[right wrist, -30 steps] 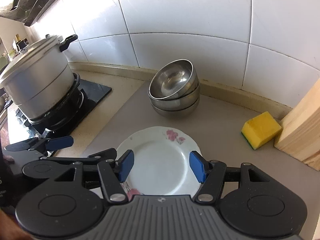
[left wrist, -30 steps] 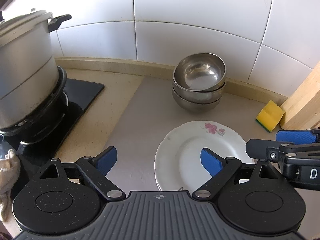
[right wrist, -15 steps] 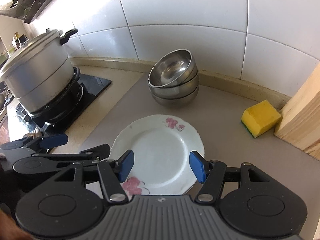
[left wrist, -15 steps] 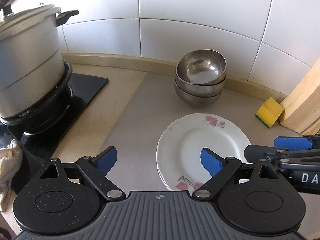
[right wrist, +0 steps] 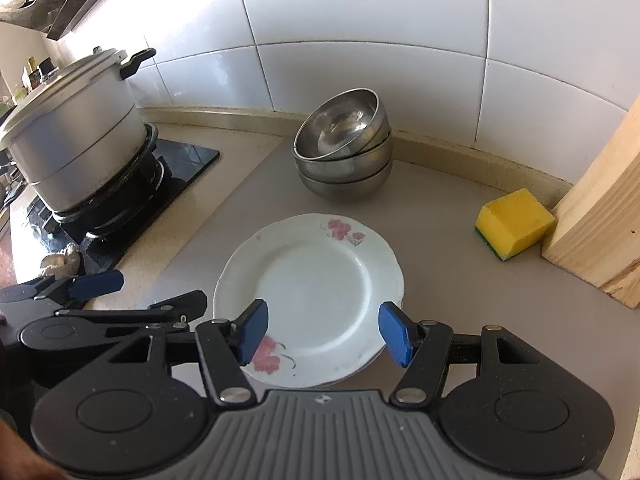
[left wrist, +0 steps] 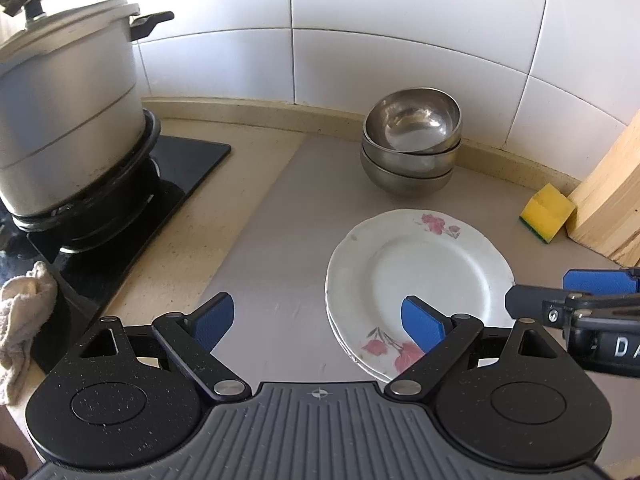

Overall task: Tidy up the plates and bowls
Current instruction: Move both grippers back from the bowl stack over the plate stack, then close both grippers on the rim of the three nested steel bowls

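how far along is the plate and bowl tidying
Looks done: the steel bowls sit nested in one stack by the wall, and the flowered plates lie stacked in front of them. In hand: nothing; the left gripper and right gripper are both open. No loose dishes show.

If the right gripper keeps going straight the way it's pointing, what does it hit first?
Most likely the white plates: the open right gripper points down at them with nothing between, though depth is hard to judge.
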